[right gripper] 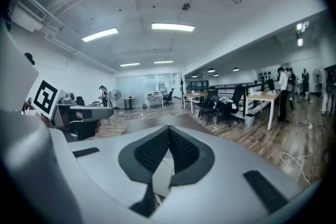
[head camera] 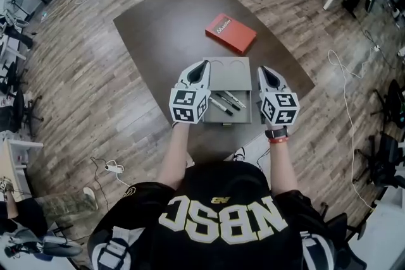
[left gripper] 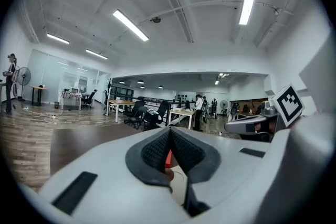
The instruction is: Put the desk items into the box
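Grey box [head camera: 235, 74] on the dark bench [head camera: 161, 25], markers [head camera: 226, 101] lying inside it; a red book [head camera: 230, 33] lies on the bench just beyond the box. Left hand-held gripper [head camera: 204, 64] hangs at the box's left edge and right hand-held gripper [head camera: 265, 70] at its right edge. Both have jaws pressed together, nothing held.

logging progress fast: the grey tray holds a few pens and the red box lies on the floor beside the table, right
Not quite. The red box lies on the dark table, just beyond the grey tray, not on the floor; the head view shows it. The tray does hold a few pens.
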A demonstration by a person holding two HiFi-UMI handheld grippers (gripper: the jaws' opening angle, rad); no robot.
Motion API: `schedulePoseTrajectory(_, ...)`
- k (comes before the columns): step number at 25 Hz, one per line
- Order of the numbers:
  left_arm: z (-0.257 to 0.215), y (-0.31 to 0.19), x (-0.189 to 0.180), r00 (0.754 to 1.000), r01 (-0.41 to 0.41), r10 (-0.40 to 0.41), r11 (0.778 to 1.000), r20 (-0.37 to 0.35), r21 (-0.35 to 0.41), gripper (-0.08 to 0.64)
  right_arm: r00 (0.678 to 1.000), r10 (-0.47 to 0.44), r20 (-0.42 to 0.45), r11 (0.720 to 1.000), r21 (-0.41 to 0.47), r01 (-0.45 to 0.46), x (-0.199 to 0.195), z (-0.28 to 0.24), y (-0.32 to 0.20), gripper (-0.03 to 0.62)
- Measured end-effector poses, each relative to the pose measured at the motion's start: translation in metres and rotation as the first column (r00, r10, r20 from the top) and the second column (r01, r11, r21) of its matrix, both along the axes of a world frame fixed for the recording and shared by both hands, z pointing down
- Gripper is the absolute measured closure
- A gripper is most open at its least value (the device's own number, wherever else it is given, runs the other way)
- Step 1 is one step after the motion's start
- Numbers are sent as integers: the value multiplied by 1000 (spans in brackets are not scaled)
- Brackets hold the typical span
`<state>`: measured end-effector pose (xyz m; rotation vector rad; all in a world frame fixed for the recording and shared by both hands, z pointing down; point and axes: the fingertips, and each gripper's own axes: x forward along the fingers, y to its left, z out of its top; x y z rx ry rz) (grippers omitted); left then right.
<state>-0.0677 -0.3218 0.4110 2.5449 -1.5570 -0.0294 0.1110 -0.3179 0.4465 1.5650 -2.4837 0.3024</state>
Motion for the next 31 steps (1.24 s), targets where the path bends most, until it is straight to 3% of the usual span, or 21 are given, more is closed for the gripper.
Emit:
schedulePoseTrajectory(6, -30, 4, 0, 1000, 19, -20, 996, 4, 82, 545, 999, 36, 16, 996, 84, -38, 3, -32, 5, 584)
schedulePoseTrajectory(11, -38, 7, -1, 999, 33, -33, 995, 4, 99, 545, 999, 42, 28, 993, 112, -45, -2, -42, 8, 584)
schedulePoseTrajectory(20, -36, 19, -7, 999, 45, -47, 994, 18, 100, 545, 998, 23, 66, 995, 91, -29, -11, -40, 21, 583)
schedulePoseTrajectory(25, -22, 24, -7, 999, 34, -37, 996, 34, 79, 544, 999, 20, 44, 998, 61, -23, -8, -31, 29, 583)
schedulePoseTrajectory(31, 5, 26, -28, 995, 61, -64, 997, 73, 37, 543, 995, -99, -30, 995, 22, 99, -20, -13, 24, 583)
